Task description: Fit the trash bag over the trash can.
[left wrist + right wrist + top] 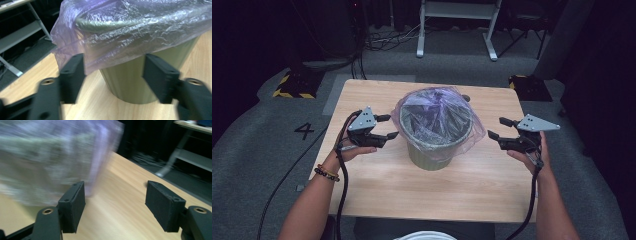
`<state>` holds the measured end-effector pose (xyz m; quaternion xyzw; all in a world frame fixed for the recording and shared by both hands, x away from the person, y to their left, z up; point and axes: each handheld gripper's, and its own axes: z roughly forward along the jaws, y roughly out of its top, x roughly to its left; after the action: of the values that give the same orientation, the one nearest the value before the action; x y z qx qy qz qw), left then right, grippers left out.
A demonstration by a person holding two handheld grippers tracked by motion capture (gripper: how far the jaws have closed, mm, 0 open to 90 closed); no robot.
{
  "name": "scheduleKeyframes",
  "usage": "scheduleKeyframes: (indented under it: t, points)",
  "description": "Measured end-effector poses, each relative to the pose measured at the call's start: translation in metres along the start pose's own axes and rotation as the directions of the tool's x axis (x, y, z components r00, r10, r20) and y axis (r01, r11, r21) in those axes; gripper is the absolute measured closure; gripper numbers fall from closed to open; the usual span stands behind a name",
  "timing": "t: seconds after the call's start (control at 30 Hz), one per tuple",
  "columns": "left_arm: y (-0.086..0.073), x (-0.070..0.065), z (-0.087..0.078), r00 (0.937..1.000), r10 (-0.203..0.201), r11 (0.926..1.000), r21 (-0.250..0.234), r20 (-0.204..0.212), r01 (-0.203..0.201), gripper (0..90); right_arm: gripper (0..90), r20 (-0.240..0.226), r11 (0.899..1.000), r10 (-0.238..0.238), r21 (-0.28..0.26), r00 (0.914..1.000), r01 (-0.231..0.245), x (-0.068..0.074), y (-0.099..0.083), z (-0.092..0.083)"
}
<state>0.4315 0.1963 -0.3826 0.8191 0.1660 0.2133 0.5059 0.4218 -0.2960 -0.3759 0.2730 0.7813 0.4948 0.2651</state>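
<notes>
Overall scene: seen from the high view, a person sits at a light wooden table (pixel 377 190) and holds a two-jaw gripper in each hand, one on either side of a small bin.
Bin: a pale green waste bin (pixel 432 150) stands upright near the middle of the table, closer to its far edge than to the person.
Liner: a thin purple plastic bag (pixel 437 112) lines the bin; its edge is folded over the rim and hangs loosely partway down the outside wall.
Left gripper: the left gripper (pixel 388 127) is just beside the bin's left side, jaws parted with nothing between them; whether a tip brushes the hanging plastic I cannot tell.
Left gripper view: the bag's folded skirt (pixel 120 45) hangs ahead of and above the two black jaws, with the green wall below it.
Right gripper: the right gripper (pixel 499 128) is near the bin's right side with bare table between them, jaws parted and empty.
Right gripper view: blurred, with the bag off to the left of the jaws.
Step in hand: the liner looks fitted, and both grippers appear free of it.
Next move: if the skirt needs neatening, each gripper must close in on the loose plastic and pinch only the film, gently, so the light bin does not tip or slide.
</notes>
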Motion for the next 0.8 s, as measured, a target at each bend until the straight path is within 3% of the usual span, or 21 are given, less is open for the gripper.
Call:
scheduleKeyframes:
  t: [0.03, 0.1, 0.17, 0.33, 0.43, 0.5, 0.6, 0.67, 0.8]
  points:
    - [0.0, 0.001, 0.001, 1.0, 0.0, 1.0, 0.0, 0.007, 0.0, 42.8, 30.2, -0.07, 1.0, -0.006, -0.02, 0.9975, 0.005, 0.005, 0.0, -0.004]
    - [0.001, 0.003, 0.003, 0.9999, 0.009, 1.0, -0.002, 0.014, -0.009, 48.5, 28.8, -0.127, 0.999, -0.041, -0.03, 0.9911, 0.037, 0.013, 0.002, -0.005]
    - [0.0, 0.004, 0.007, 0.9994, 0.019, 0.9998, 0.009, 0.03, -0.019, 56.6, 27.3, -0.185, 0.999, -0.033, -0.035, 0.9822, 0.027, 0.02, 0.003, 0.0]
    - [0.001, 0.003, 0.015, 0.9977, 0.05, 0.9983, 0.029, 0.047, -0.051, 70.0, 28.2, -0.216, 1.0, 0.006, -0.019, 0.9764, -0.011, 0.023, 0.002, 0.019]
    - [0.001, 0.004, 0.019, 0.9957, 0.056, 0.9982, 0.017, 0.073, -0.058, 88.8, 52.8, -0.257, 0.999, 0.022, -0.027, 0.9661, -0.03, 0.023, -0.003, 0.031]
    - [0.0, 0.004, 0.021, 0.9958, 0.051, 0.9984, 0.021, 0.076, -0.052, 90.0, 64.7, -0.281, 0.999, 0.017, -0.031, 0.9595, -0.027, 0.024, -0.006, 0.035]
    - [-0.002, 0.002, 0.023, 0.9961, 0.054, 0.998, 0.03, 0.07, -0.056, 90.0, 89.4, -0.305, 0.999, 0.002, -0.039, 0.9523, -0.015, 0.027, -0.012, 0.039]
    - [-0.006, 0.001, 0.025, 0.9947, 0.051, 0.998, 0.033, 0.089, -0.054, 90.0, 90.0, -0.326, 0.999, -0.001, -0.051, 0.9455, -0.017, 0.027, -0.016, 0.04]
    - [-0.013, -0.005, 0.029, 0.993, 0.056, 0.9963, 0.059, 0.104, -0.062, 90.0, 90.0, -0.335, 0.999, 0.021, -0.032, 0.942, -0.034, 0.027, -0.025, 0.041]
